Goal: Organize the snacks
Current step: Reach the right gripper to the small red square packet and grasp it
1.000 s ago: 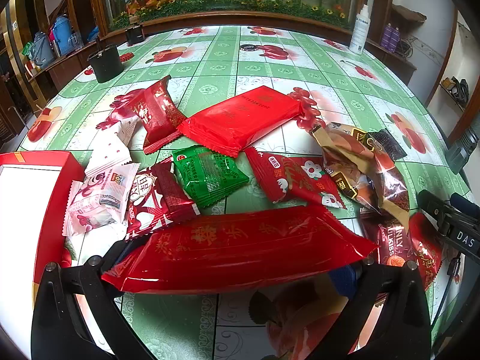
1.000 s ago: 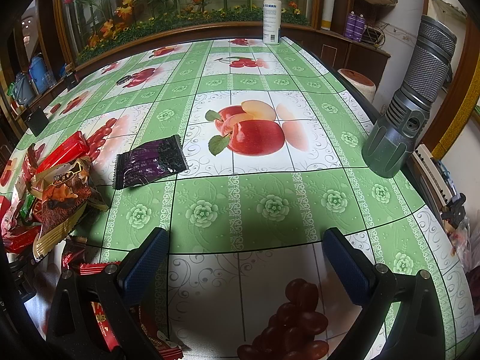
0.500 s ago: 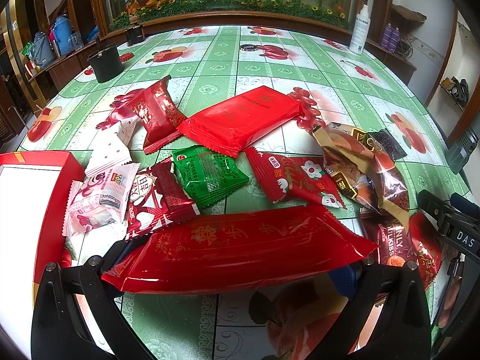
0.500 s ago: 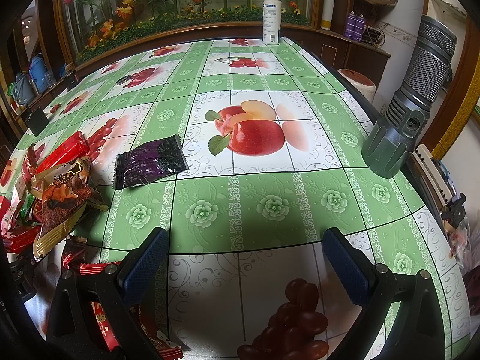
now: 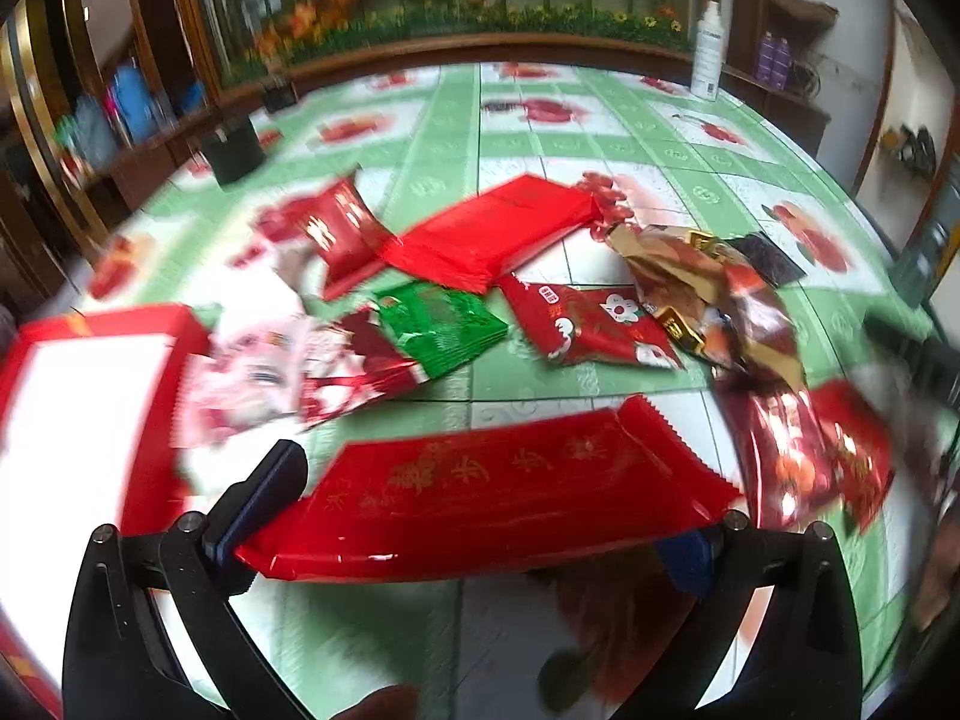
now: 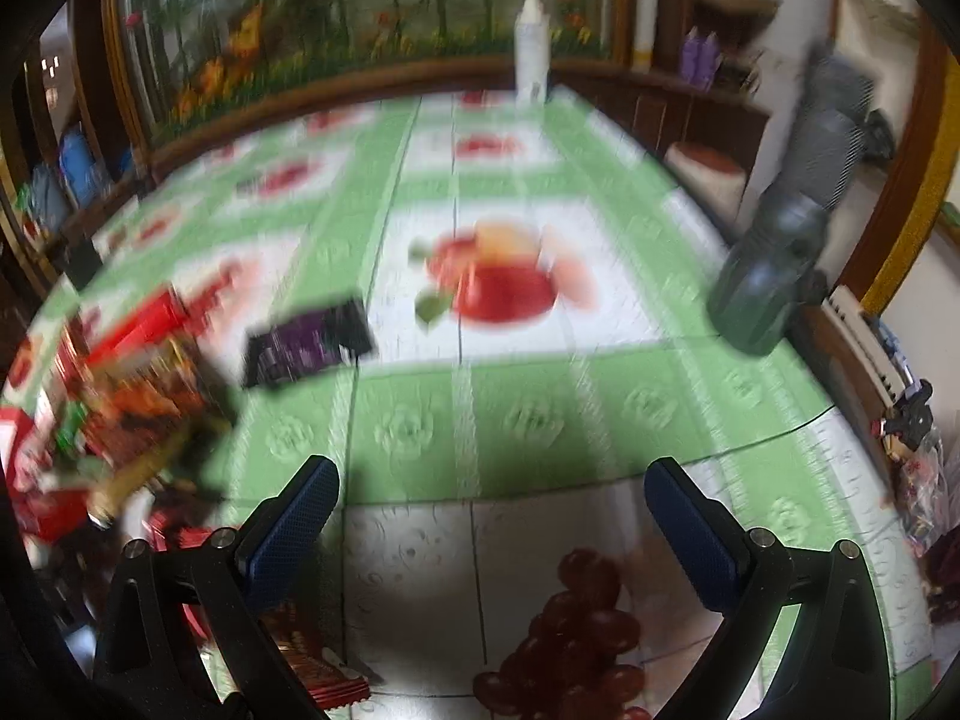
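A long red packet (image 5: 492, 492) with gold lettering spans crosswise between the fingers of my left gripper (image 5: 489, 507), which is shut on it lengthwise. Its left end meets the blue left pad (image 5: 270, 498); the right pad is mostly hidden under it. Beyond it lie loose snacks: a green packet (image 5: 441, 330), a large flat red packet (image 5: 492, 234), a red packet with white flowers (image 5: 591, 327) and a gold-brown bag (image 5: 702, 288). A red box (image 5: 90, 396) with a white inside sits at the left. My right gripper (image 6: 489, 498) is open over bare tablecloth, with a dark purple packet (image 6: 309, 345) ahead to its left.
A green fruit-print tablecloth (image 6: 528, 420) covers the round table. A grey flashlight (image 6: 786, 240) stands at the right edge and a white bottle (image 6: 534, 54) at the far rim. A black cup (image 5: 231, 150) stands at the far left. More snacks pile up at the left (image 6: 138, 414).
Both views are now blurred by motion. The left gripper has shifted left with the long red packet, whose left end has tilted and uncovered the left pad. The right gripper stays open.
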